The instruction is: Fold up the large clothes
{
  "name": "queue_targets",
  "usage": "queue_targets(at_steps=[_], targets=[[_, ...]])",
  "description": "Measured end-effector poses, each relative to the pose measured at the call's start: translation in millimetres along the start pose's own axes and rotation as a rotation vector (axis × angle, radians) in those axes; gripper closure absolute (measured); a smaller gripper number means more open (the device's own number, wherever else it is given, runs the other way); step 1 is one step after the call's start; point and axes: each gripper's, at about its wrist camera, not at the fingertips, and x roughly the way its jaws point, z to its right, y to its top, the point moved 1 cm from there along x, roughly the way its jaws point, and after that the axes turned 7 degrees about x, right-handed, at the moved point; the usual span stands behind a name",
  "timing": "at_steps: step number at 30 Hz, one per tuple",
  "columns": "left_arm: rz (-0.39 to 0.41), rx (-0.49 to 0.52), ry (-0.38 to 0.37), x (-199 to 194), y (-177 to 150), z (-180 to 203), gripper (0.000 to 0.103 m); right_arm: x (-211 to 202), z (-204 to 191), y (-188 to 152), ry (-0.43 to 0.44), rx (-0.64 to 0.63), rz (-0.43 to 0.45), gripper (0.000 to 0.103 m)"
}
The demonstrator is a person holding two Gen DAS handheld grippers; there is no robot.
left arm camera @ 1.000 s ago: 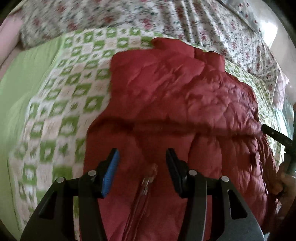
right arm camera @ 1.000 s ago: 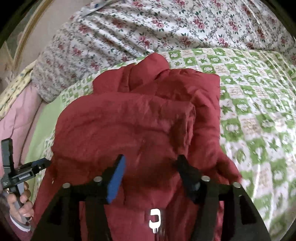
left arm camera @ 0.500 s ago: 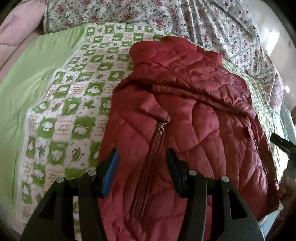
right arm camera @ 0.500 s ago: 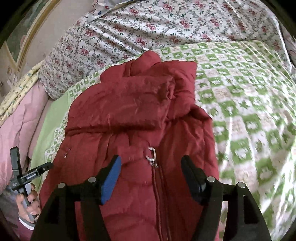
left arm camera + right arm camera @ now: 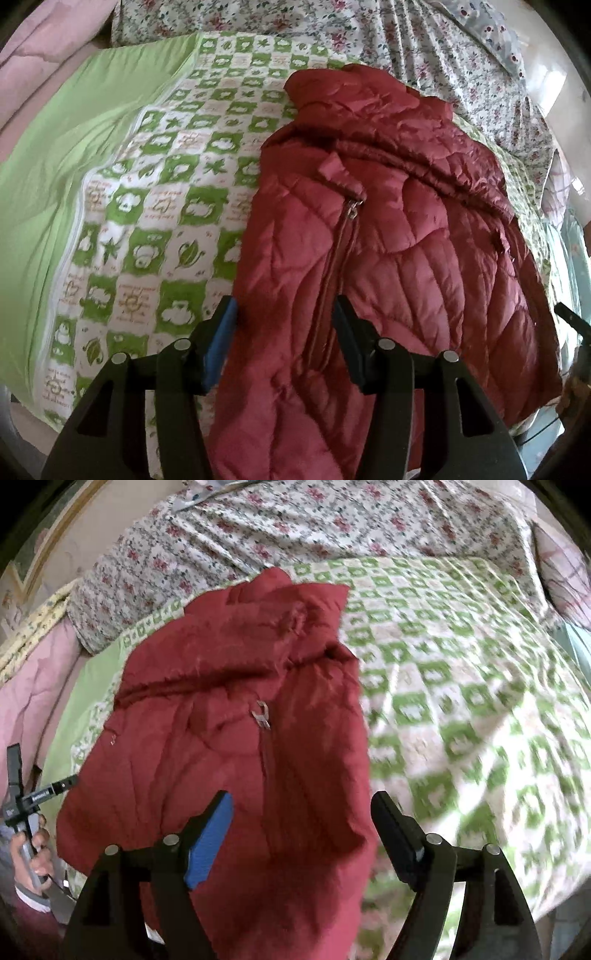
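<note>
Red quilted puffer jacket (image 5: 388, 258) now lies centre frame on green-checked bedspread (image 5: 166, 206), top folded down. I've released: left gripper (image 5: 284, 332) half-spread, empty; right gripper (image 5: 301, 830) widening, empty. Next fold.

I read both views as lit by soft daylight, moderately bright, with no hard shadows. In the left wrist view a bright washed-out patch (image 5: 554, 79) sits at the upper right, which I take as the light source side. The red jacket (image 5: 388, 236) shows a mild sheen on its quilted panels there and its stitching is sharp. A dull shadow lies on it just ahead of the left gripper (image 5: 282, 325). The right wrist view is softer: the checked blanket (image 5: 480, 709) smears with motion blur toward the right and lower edge. Both pictures bend strongly at the rim, with black corners from the fisheye lens.
</note>
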Motion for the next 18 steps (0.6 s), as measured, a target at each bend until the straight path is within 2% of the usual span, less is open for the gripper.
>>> queue_targets(at_steps=[5, 8, 11, 12, 13, 14, 16, 18], targets=[[-0.012, -0.025, -0.004, 0.4, -10.5, -9.5, 0.049, -1.9, 3.8, -21.1, -0.021, -0.005, -0.036, 0.023], [-0.013, -0.032, -0.011, -1.6, -14.5, -13.2, 0.049, 0.0, 1.1, -34.5, 0.011, -0.015, -0.076, 0.023], [-0.009, -0.036, -0.016, -4.0, -18.4, -15.4, 0.043, 0.5, -0.9, -49.3, 0.028, -0.044, -0.105, 0.026], [-0.007, -0.035, -0.016, -4.5, -19.7, -16.0, 0.042, 0.2, 1.1, -55.4, 0.025, -0.048, -0.113, 0.030], [-0.009, -0.033, -0.017, -5.0, -21.6, -16.4, 0.042, -0.5, 3.4, -59.9, 0.030, -0.044, -0.121, 0.043], [-0.011, -0.031, -0.020, -4.9, -22.6, -16.8, 0.042, -1.6, 8.1, -64.0, 0.043, -0.032, -0.130, 0.049], [-0.019, -0.027, -0.026, -4.9, -25.9, -18.1, 0.042, -7.6, 20.8, -71.2, 0.097, 0.011, -0.138, 0.064], [-0.021, -0.023, -0.028, -5.6, -28.7, -19.2, 0.042, -15.6, 30.0, -75.0, 0.148, 0.046, -0.136, 0.069]])
